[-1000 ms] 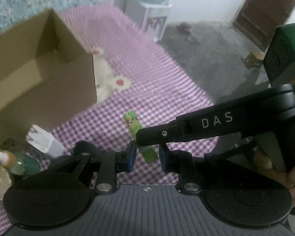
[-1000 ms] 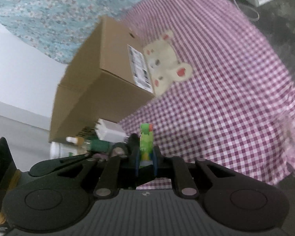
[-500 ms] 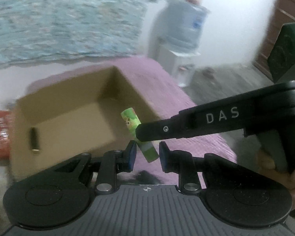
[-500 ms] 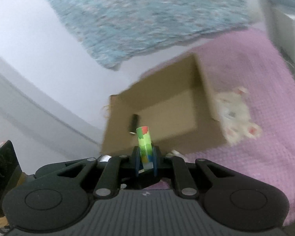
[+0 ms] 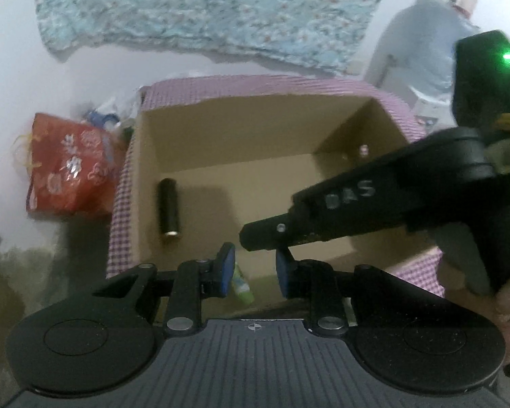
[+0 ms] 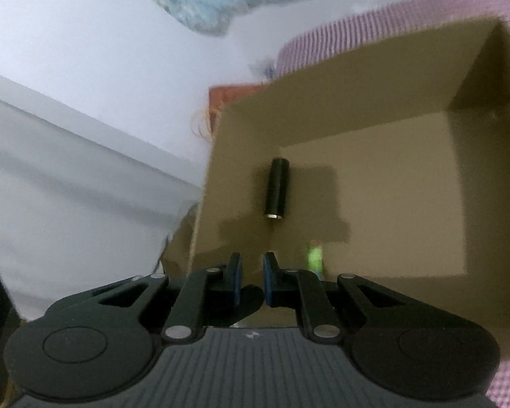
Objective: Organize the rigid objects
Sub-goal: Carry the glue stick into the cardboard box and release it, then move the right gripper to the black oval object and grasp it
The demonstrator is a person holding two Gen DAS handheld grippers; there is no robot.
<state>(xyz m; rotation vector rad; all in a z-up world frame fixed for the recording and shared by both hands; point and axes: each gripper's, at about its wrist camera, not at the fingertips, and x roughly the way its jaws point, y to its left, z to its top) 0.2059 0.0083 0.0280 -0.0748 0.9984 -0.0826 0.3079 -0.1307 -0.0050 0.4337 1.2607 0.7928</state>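
Looking along the left gripper (image 5: pixel 251 261), I see its blue pads parted with nothing pressed between them; the jaws have just been opening. The green tube (image 5: pixel 243 284) shows low at about 6 o'clock, just beside the left-hand pad and partly hidden behind it, over the near floor of the cardboard box (image 5: pixel 227 115). A black cylinder (image 5: pixel 168 207) lies on the box floor at 9 o'clock. The right gripper (image 5: pixel 251 238) reaches in from 3 o'clock, above the box. A red bag (image 5: pixel 69 170) stands outside the box, farther out at 9 o'clock, and a checked cloth (image 5: pixel 119 210) lies under the box.

From the right gripper (image 6: pixel 251 272), its pads sit nearly together, gripping nothing. The green tube (image 6: pixel 315 255), blurred, is inside the cardboard box (image 6: pixel 374 61) at roughly 4 o'clock, apart from the pads. The black cylinder (image 6: pixel 277 188) lies at 12 o'clock.
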